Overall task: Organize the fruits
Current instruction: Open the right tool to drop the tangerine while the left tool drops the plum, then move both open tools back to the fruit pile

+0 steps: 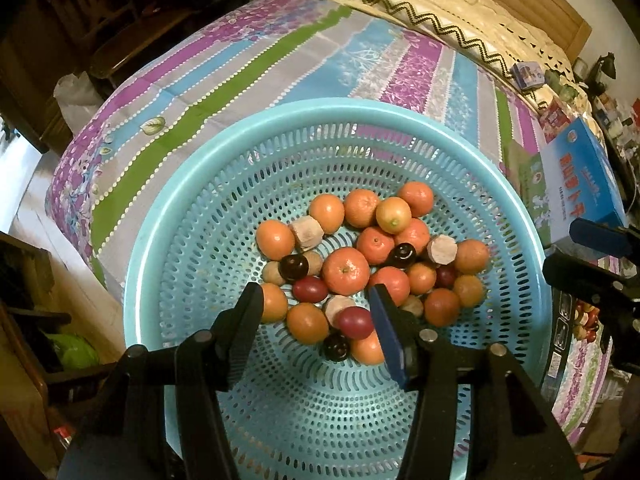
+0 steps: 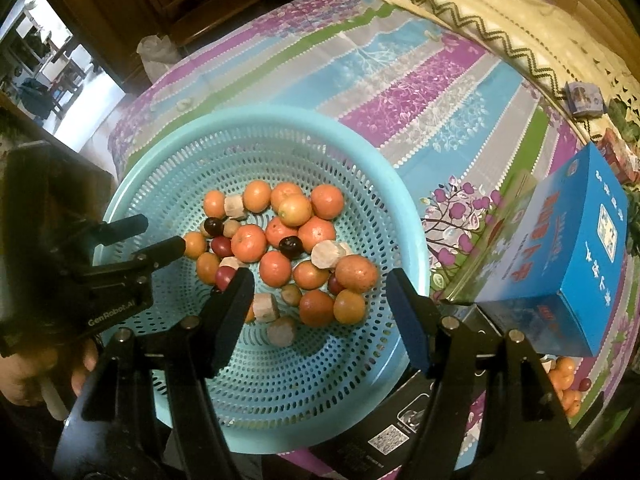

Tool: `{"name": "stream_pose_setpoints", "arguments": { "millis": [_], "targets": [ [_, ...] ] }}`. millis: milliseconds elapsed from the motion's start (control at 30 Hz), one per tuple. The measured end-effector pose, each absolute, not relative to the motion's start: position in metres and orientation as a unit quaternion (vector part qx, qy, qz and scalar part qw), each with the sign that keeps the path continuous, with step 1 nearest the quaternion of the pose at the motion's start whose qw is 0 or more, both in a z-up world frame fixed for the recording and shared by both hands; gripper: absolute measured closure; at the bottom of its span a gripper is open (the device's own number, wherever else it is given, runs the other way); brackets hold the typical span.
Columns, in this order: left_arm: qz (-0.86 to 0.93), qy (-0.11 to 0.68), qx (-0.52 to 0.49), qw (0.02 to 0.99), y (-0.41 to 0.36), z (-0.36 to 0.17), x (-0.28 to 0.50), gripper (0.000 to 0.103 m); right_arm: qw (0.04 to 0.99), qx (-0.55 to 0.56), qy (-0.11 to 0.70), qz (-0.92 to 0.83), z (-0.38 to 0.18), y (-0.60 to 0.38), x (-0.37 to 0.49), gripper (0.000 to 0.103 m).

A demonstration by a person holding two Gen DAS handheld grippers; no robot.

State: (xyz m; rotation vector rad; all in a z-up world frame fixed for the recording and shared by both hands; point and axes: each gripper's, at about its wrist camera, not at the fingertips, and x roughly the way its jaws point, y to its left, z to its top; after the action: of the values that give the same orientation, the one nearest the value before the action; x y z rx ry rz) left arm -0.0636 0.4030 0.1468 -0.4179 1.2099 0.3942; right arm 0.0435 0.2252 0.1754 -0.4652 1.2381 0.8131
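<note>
Above the basket (image 1: 160,208), both tools (image 1: 316,304) (image 2: 320,284) gape wide, holding nothing.

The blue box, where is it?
The blue box sits on the striped bedsheet, right of the turquoise basket in the right wrist view.

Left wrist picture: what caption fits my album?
Open left gripper over oranges in a blue basket.
</note>
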Motion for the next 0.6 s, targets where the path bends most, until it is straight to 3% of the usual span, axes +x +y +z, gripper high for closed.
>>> {"name": "stream_pose_setpoints", "arguments": {
  "millis": [167, 300, 600],
  "targets": [
    [0.182, 0.545, -0.196, 0.795, 0.398, 0.154, -0.068, 0.046, 0.749, -0.198, 0.509, 0.375, 0.191, 0.207, 0.035, 0.034],
    [0.182, 0.515, -0.191, 0.816, 0.383, 0.163, -0.072, 0.034, 0.817, -0.189, 0.409, 0.361, 0.208, 0.164, 0.005, 0.02],
    [0.152, 0.464, -0.149, 0.86, 0.315, 0.18, -0.067, 0.031, 0.905, -0.153, 0.286, 0.276, 0.213, 0.054, -0.051, 0.017]
  ]
}}
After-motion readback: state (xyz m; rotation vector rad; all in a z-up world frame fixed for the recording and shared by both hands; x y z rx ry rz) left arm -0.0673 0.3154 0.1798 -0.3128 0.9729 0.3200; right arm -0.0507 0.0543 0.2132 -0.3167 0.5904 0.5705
